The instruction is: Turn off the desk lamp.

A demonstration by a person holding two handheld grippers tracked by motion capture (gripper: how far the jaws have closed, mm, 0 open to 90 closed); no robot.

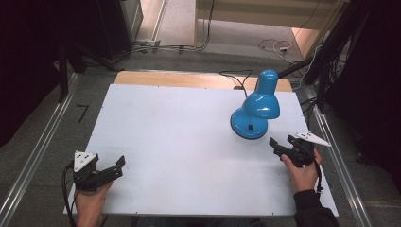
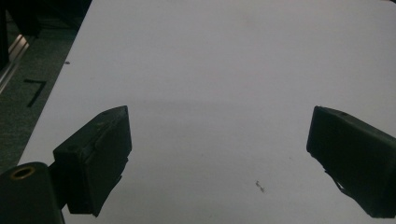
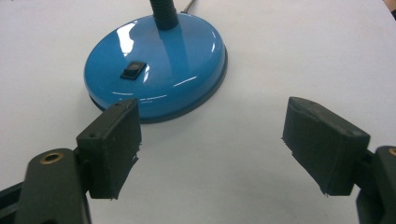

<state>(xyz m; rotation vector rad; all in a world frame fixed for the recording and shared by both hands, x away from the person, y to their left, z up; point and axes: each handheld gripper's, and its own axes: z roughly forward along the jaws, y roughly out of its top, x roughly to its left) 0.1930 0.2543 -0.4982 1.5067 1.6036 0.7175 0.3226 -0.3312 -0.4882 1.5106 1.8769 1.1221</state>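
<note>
The white tabletop [image 1: 189, 142] lies bare from 7 o'clock across its middle, where the left gripper [image 1: 106, 171] rests near the front-left edge with jaws spread wide on nothing. The blue desk lamp [image 1: 255, 106] stands at 2 o'clock, well inside the right edge, its shade leaning toward 1 o'clock over its round base [image 3: 156, 67], rocker switch [image 3: 132, 71] facing the front. The right gripper [image 3: 210, 144], jaws wide and empty, sits at 4 o'clock just short of the base.

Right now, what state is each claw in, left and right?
Left claw: open, holding nothing, over bare white table.
Right claw: open, holding nothing, just short of the blue lamp base.
</note>
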